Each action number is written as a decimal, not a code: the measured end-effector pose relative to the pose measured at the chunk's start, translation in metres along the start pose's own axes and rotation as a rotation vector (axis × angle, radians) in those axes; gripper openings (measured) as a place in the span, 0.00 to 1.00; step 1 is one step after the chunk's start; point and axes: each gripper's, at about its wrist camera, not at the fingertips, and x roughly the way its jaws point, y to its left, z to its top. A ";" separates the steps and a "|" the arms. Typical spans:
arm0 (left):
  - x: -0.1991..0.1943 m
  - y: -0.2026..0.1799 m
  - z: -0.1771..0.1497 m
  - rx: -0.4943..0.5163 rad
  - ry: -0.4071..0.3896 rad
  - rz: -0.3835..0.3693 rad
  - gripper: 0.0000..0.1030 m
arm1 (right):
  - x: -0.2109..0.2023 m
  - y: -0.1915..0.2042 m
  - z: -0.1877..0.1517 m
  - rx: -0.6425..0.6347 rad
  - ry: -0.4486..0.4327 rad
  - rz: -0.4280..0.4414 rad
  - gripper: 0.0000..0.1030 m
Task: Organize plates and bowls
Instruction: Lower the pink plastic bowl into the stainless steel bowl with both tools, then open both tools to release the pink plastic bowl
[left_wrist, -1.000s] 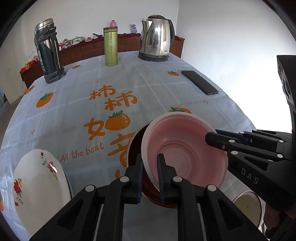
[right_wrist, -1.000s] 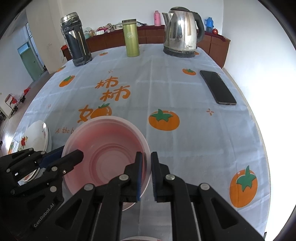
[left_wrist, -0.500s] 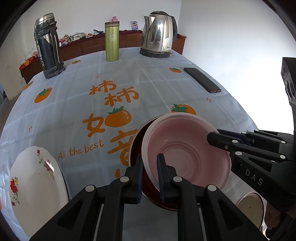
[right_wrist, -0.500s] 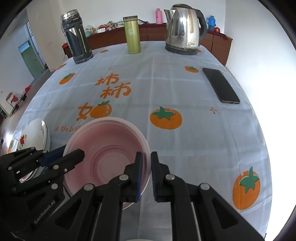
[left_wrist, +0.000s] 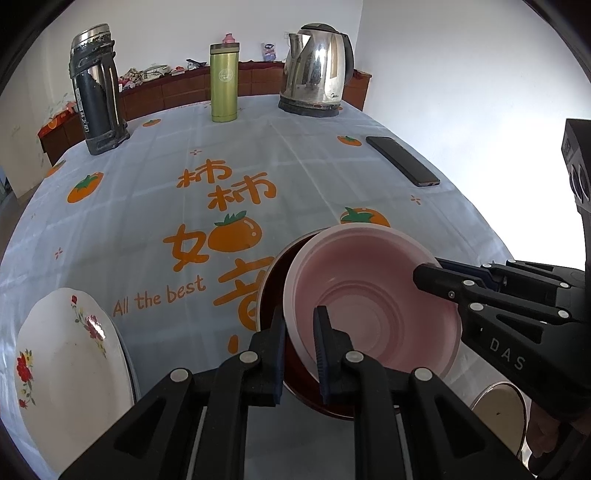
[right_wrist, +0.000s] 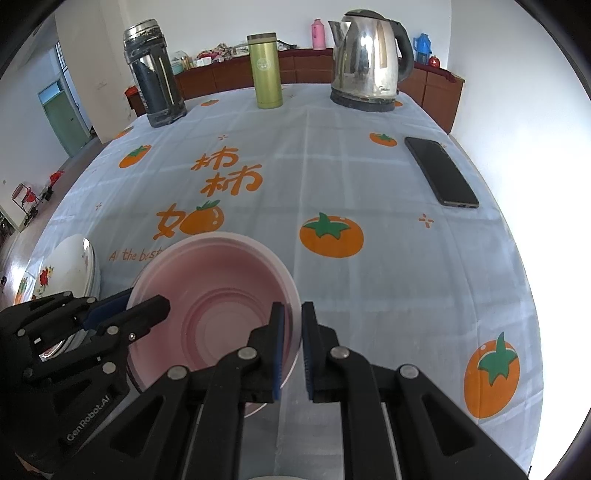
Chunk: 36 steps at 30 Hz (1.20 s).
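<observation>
A pink plastic bowl (left_wrist: 369, 306) hangs tilted over a dark red bowl (left_wrist: 271, 284) that rests on the tablecloth. My left gripper (left_wrist: 300, 321) is shut on the pink bowl's near rim. From the right, my right gripper (left_wrist: 426, 273) is clamped on the opposite rim. In the right wrist view the same pink bowl (right_wrist: 214, 302) has its rim pinched by my right gripper (right_wrist: 292, 312), and my left gripper (right_wrist: 146, 301) holds its left edge. A white flowered plate (left_wrist: 66, 369) lies at the near left of the table.
A dark thermos (left_wrist: 96, 92), a green tumbler (left_wrist: 223, 83) and a steel kettle (left_wrist: 317, 77) stand along the far edge. A black phone (left_wrist: 402, 160) lies near the right edge. A small metal-rimmed cup (left_wrist: 498, 406) sits at the near right.
</observation>
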 end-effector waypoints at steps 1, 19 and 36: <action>0.000 0.000 0.000 0.000 0.000 0.001 0.15 | 0.000 0.001 0.000 -0.004 0.000 -0.003 0.10; 0.000 0.000 0.000 0.005 -0.004 0.004 0.15 | 0.002 0.002 -0.002 -0.011 0.003 -0.012 0.10; -0.002 0.002 -0.001 -0.001 0.005 -0.001 0.16 | 0.004 0.001 -0.004 0.001 -0.012 -0.001 0.20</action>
